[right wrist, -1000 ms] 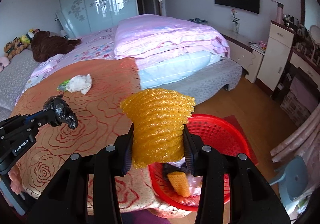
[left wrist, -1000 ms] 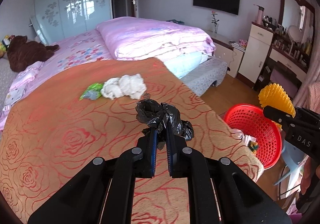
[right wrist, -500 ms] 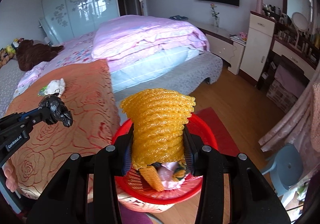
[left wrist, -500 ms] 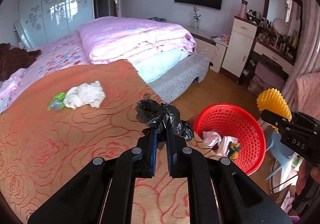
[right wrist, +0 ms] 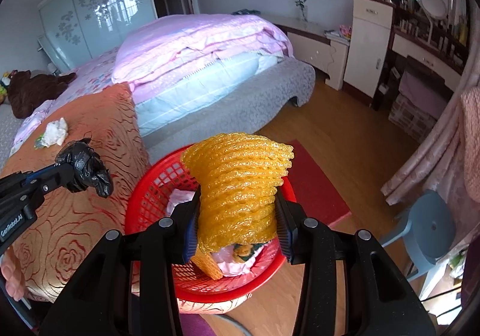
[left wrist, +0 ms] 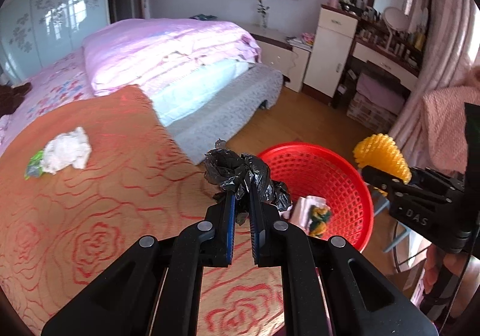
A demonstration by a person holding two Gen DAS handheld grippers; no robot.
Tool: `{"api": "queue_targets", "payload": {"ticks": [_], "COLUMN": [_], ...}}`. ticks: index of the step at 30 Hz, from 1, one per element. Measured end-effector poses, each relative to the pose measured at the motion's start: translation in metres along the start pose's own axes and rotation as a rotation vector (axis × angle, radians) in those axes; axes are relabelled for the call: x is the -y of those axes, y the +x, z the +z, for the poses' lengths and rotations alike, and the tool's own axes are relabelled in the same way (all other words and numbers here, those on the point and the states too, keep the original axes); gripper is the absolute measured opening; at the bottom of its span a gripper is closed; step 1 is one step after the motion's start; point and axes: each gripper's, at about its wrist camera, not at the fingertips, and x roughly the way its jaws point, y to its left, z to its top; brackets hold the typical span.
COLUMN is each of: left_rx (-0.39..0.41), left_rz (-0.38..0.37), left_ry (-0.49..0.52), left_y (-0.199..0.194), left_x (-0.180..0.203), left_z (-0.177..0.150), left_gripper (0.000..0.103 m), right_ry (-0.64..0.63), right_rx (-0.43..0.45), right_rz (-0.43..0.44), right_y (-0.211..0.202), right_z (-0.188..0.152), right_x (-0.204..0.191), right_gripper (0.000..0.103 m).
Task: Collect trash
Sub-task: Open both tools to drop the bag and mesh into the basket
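Observation:
My left gripper (left wrist: 241, 201) is shut on a crumpled black plastic bag (left wrist: 237, 169), held over the bed's edge just left of the red mesh basket (left wrist: 339, 168). In the right wrist view the same black plastic bag (right wrist: 85, 169) hangs left of the red mesh basket (right wrist: 156, 186). My right gripper (right wrist: 237, 216) is shut on a yellow foam net sleeve (right wrist: 240, 186), held right above the basket's opening. From the left wrist view the yellow foam net sleeve (left wrist: 382, 155) shows at the basket's right rim. The basket holds pink-white wrappers and other scraps. A white crumpled tissue (left wrist: 67, 152) with a green wrapper lies on the orange bedspread.
The orange rose-patterned bedspread (left wrist: 90, 216) covers the near bed end; a folded pink quilt (left wrist: 168, 50) lies behind. A wooden floor, a red mat (right wrist: 318, 186), a blue plastic stool (right wrist: 426, 225), a white cabinet and a dresser stand to the right.
Both grippers have swung right, away from the bed and toward the basket. The yellow sleeve now hangs over the basket's opening; the black bag has neared its left rim.

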Motion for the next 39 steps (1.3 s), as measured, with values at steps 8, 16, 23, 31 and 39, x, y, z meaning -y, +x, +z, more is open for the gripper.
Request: {"api": "queue_targets", "payload": {"ticks": [8, 16, 23, 31, 39], "left_rx": [-0.050, -0.074, -0.065, -0.043, -0.017], "left_rz": [-0.037, -0.058, -0.066, -0.052, -0.026], "left_ry": [0.053, 0.073, 0.057, 0.014, -0.011], "left_y": [0.023, 0.033, 0.030, 0.020, 0.009], "left_x": [0.023, 0.031, 0.026, 0.012, 0.001], "left_z": [-0.001, -0.001, -0.001, -0.001, -0.004], "left_gripper": [0.008, 0.012, 0.047, 0.051, 0.051], "right_ry": [0.018, 0.020, 0.033, 0.040, 0.021], "right_rx": [-0.045, -0.062, -0.055, -0.049, -0.035], "right_rz": [0.001, 0.004, 0.000, 0.003, -0.001], "right_y": [0.017, 0.024, 0.023, 0.022, 0.018], "right_z": [-0.006, -0.010, -0.010, -0.010, -0.010], "right_x": [0.007, 0.007, 0.008, 0.008, 0.000], "right_gripper": [0.042, 0.047, 0.059, 0.073, 0.078]}}
